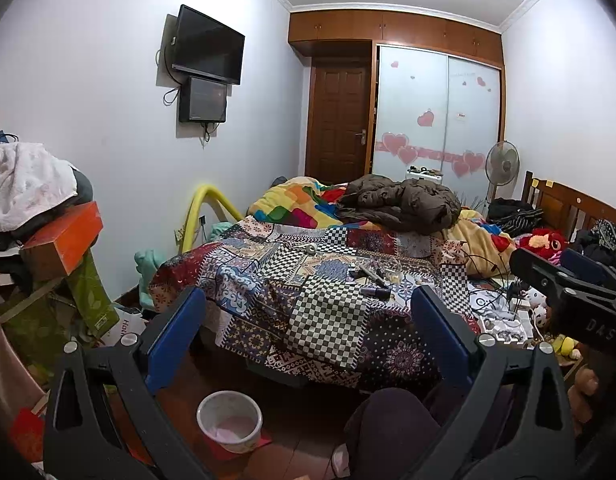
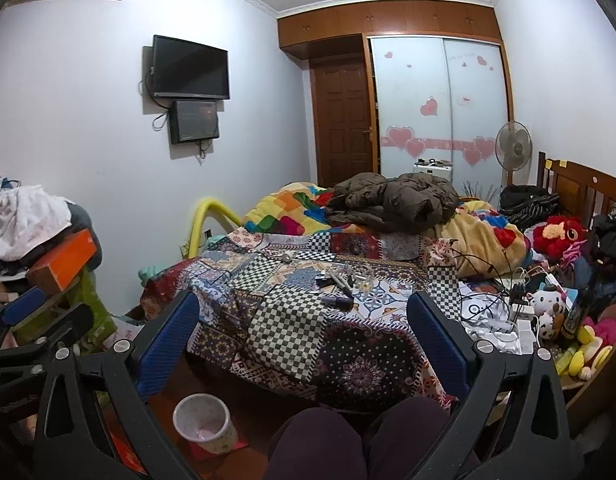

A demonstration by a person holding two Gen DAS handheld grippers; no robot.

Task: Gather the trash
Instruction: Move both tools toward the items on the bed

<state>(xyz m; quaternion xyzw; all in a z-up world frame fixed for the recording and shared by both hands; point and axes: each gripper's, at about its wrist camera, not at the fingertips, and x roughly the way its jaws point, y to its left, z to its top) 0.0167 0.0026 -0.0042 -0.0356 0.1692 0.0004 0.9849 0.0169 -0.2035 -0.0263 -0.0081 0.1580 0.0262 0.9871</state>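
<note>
Left wrist view shows the left gripper (image 1: 308,336) spread wide with nothing between its blue fingers (image 1: 176,336), above the floor beside the bed (image 1: 332,320). Small trash (image 1: 374,276) lies scattered on the quilt. A bin (image 1: 230,420) stands on the floor below. Right gripper (image 2: 304,340) is likewise wide apart and empty.
</note>
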